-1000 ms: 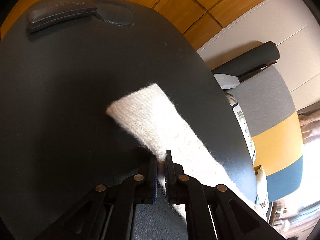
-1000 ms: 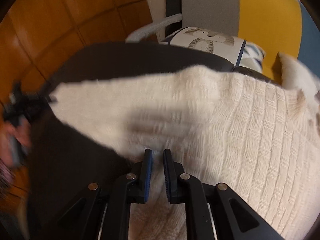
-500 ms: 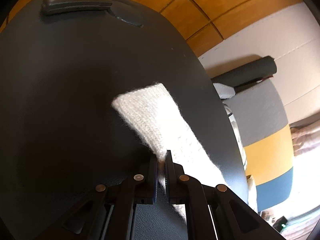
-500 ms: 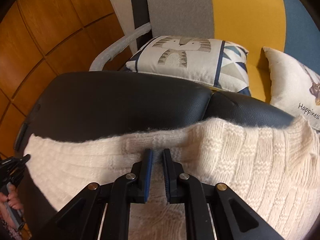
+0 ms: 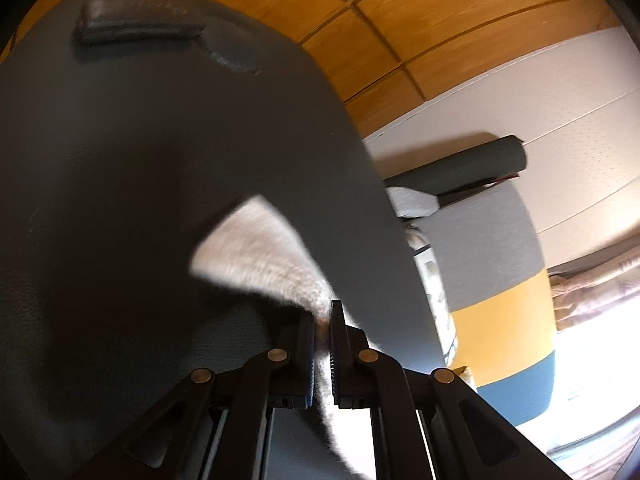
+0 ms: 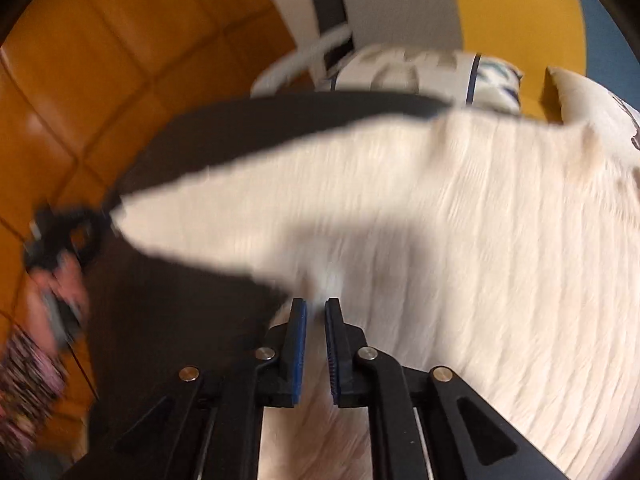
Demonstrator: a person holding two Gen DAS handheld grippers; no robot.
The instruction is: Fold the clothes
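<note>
Nearest in the left wrist view, the left gripper (image 5: pixel 320 320) is clamped on the cuff end of a cream knit sweater (image 5: pixel 260 256); the wool is pinched between its pads and the sleeve tip fans out just beyond them over a dark padded seat (image 5: pixel 140 160). In the right wrist view, the right gripper (image 6: pixel 316 312) is closing, nearly together, with sweater fabric bunched at and between its tips; blur hides how firmly it bites. From there the sleeve's long axis runs up and to the left across the seat to the left gripper, seen small at the far end with the hand (image 6: pixel 60 292) holding it. The body of the sweater spreads to the right of the right gripper. So the left hand has the sleeve's end, the right its root. Beyond lie cushions (image 6: pixel 420 76) and a wooden floor (image 6: pixel 100 60).
</note>
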